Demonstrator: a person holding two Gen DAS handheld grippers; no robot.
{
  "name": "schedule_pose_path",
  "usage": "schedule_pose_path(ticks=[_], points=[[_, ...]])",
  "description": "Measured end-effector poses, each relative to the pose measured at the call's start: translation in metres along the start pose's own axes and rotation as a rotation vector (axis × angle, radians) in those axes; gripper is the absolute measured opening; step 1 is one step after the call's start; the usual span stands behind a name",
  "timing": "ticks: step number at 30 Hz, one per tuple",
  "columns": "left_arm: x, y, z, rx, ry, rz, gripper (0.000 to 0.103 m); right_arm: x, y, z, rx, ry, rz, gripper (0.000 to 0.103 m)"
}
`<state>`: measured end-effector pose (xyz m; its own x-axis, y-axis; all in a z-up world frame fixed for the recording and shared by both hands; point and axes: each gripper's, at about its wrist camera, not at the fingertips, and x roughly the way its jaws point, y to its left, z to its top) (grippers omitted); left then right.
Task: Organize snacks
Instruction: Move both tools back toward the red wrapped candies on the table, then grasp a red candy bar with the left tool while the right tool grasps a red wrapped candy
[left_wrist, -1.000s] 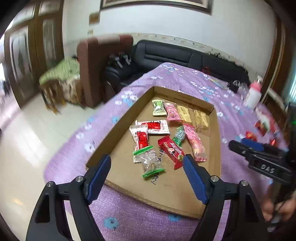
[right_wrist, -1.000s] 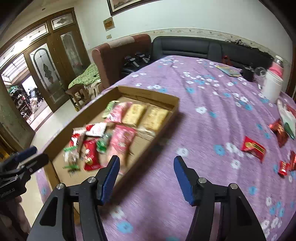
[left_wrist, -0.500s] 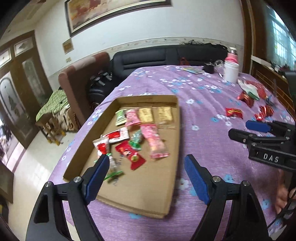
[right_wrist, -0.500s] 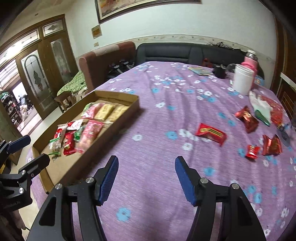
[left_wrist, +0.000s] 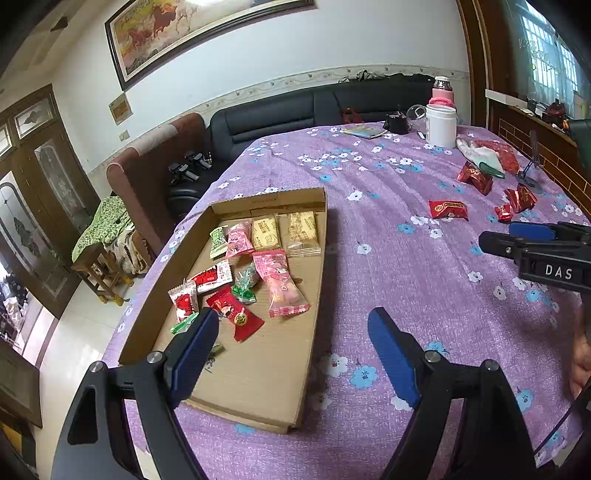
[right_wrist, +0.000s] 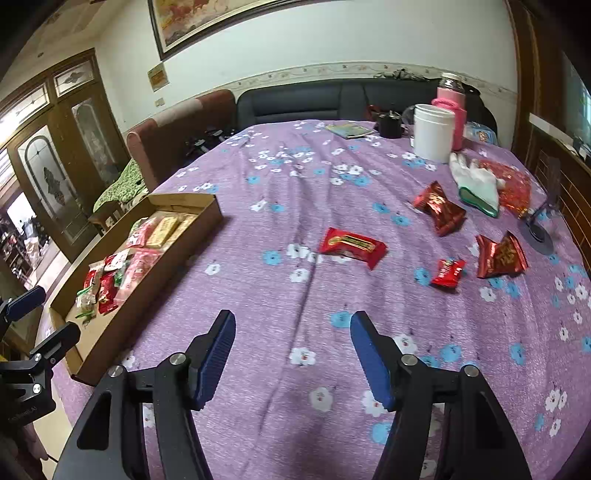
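Observation:
A shallow cardboard tray lies on the purple flowered tablecloth and holds several wrapped snacks, among them a pink packet and a red candy. It also shows in the right wrist view at the left. Loose red snack packets lie on the cloth to the right: a flat red bar, a small red packet and two bigger red bags. My left gripper is open and empty above the tray's near right edge. My right gripper is open and empty over bare cloth, short of the red bar.
A white tub, a pink bottle, a black cup, a booklet and a white glove sit at the far side. A small stand is at the right edge. Sofa and armchair stand beyond the table.
Both grippers have swung to the right and pulled back from the tray. The loose red packets on the cloth have come into the right wrist view. Both stay open.

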<state>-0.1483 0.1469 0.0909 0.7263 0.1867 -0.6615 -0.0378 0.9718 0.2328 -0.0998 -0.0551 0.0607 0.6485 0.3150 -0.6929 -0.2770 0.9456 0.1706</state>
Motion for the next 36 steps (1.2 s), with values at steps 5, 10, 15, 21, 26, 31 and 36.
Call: schedule_pose_path(ticks=[5, 10, 15, 21, 26, 31, 36], points=[[0.004, -0.002, -0.002, 0.002, 0.012, -0.004, 0.082, 0.001, -0.011, -0.003, 0.023, 0.009, -0.006, 0.070], [0.009, -0.008, -0.004, 0.016, 0.022, -0.008, 0.082, 0.004, -0.019, -0.005, 0.032, 0.018, -0.019, 0.070], [0.017, -0.013, -0.003, 0.029, 0.038, -0.014, 0.082, 0.007, -0.036, 0.000, 0.065, 0.021, -0.041, 0.070], [0.026, -0.020, 0.000, 0.047, 0.052, -0.025, 0.082, 0.011, -0.071, 0.018, 0.151, 0.011, -0.073, 0.070], [0.024, -0.026, 0.010, 0.080, 0.046, -0.092, 0.082, 0.005, -0.114, 0.046, 0.251, -0.054, -0.105, 0.070], [0.020, -0.024, 0.041, 0.055, 0.033, -0.213, 0.082, -0.004, -0.199, 0.083, 0.448, -0.191, -0.153, 0.073], [0.035, -0.040, 0.082, 0.064, 0.048, -0.296, 0.083, 0.027, -0.239, 0.070, 0.538, -0.107, -0.126, 0.073]])
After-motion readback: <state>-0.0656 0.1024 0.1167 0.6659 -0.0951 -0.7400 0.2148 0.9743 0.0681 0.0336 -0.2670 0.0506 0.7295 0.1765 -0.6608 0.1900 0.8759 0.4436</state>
